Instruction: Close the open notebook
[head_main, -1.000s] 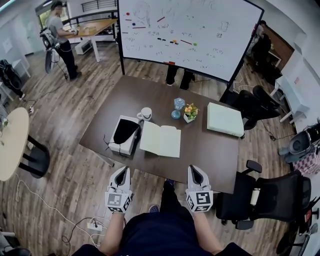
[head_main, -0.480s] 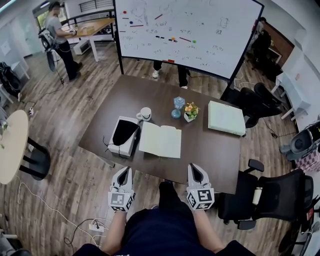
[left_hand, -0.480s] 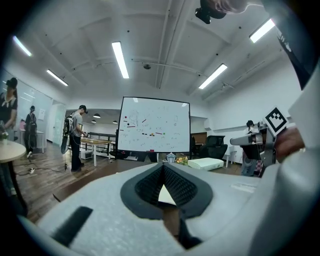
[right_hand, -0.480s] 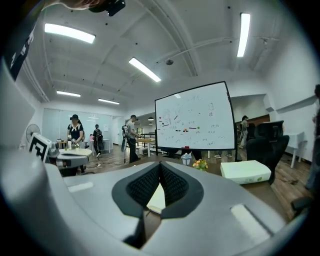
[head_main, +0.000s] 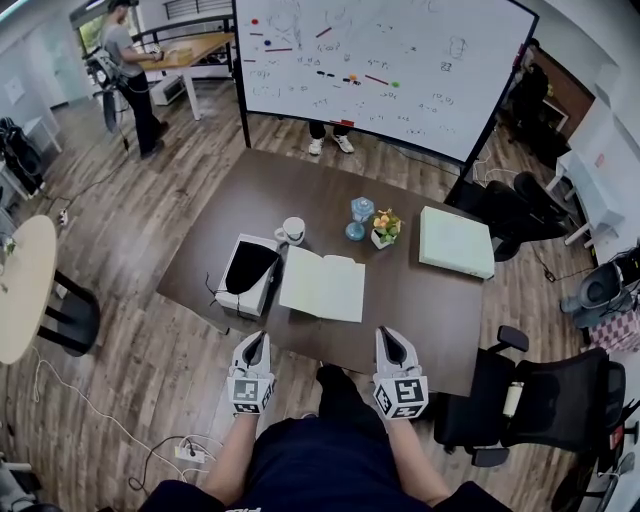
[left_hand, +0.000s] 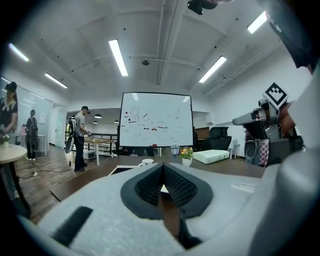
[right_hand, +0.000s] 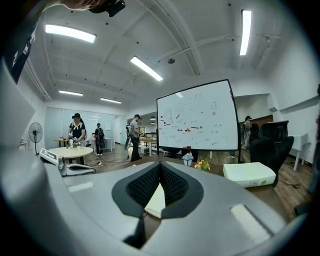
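An open notebook (head_main: 322, 284) with blank cream pages lies flat near the front edge of the dark brown table (head_main: 420, 310). Both grippers hover below that edge, short of the notebook. My left gripper (head_main: 254, 341) is off the notebook's lower left, jaws shut on nothing. My right gripper (head_main: 388, 336) is off its lower right, also shut and empty. In the right gripper view a strip of the notebook (right_hand: 156, 200) shows behind the closed pads (right_hand: 172, 187). In the left gripper view the pads (left_hand: 150, 186) meet at their tip, with a sliver of the notebook (left_hand: 164, 189) beyond.
Left of the notebook stands a white box (head_main: 248, 270) with a black inside. Behind it are a white mug (head_main: 292, 230), a blue glass piece (head_main: 358, 215) and a small flower pot (head_main: 384, 228). A pale green box (head_main: 455, 242) lies far right. An office chair (head_main: 540, 400) stands by the table's right corner.
My left gripper has drifted a little right and up toward the table edge. The right gripper has barely moved. Legs behind the whiteboard have shifted. The notebook still lies open.
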